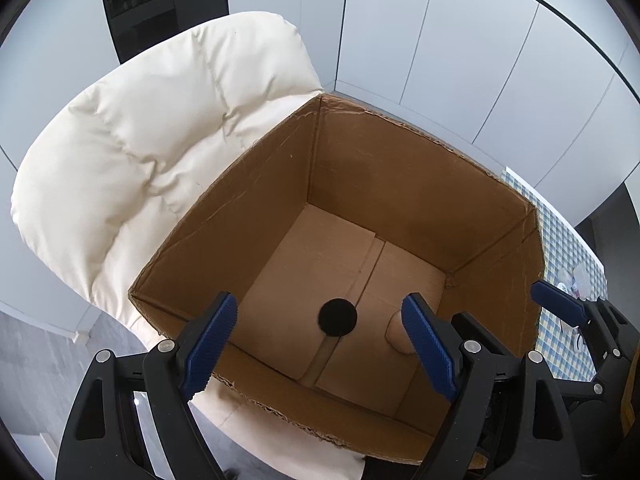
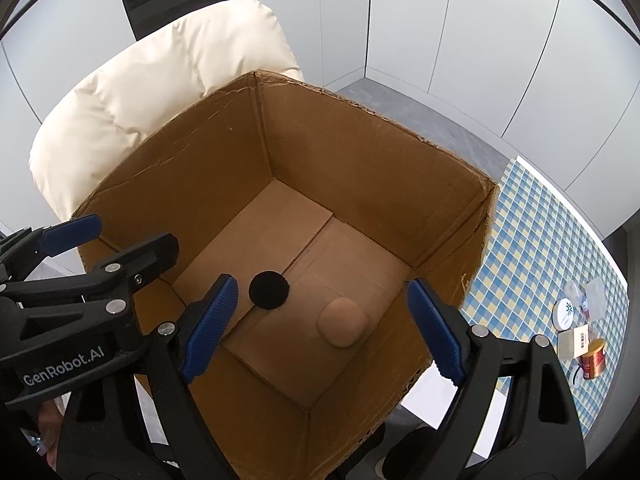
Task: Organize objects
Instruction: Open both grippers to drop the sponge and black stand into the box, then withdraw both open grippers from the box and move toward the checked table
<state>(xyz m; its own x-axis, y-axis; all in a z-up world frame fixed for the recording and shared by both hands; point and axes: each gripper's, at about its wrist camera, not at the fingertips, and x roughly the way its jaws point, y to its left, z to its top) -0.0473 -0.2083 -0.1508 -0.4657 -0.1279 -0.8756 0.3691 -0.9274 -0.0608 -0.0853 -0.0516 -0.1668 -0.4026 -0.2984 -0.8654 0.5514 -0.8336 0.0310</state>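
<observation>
An open cardboard box (image 1: 400, 120) (image 2: 360, 104) stands on a cream cushioned chair (image 1: 140, 140). On the box floor lie a black round disc (image 1: 338, 317) (image 2: 269, 290) and a tan round pad (image 2: 343, 322). In the left wrist view the tan pad (image 1: 396, 334) is partly hidden behind a finger. My left gripper (image 1: 319, 298) hangs open above the box's near side with nothing between its blue pads. My right gripper (image 2: 322, 284) is open beside it, also holding nothing. The left gripper (image 2: 136, 230) shows at the left edge of the right wrist view.
A table with a blue and yellow checked cloth (image 2: 540, 240) stands right of the box. On it are a white round lid (image 2: 564, 312), a small white carton (image 2: 576, 342) and a red-gold can (image 2: 594, 360). White cabinet doors stand behind.
</observation>
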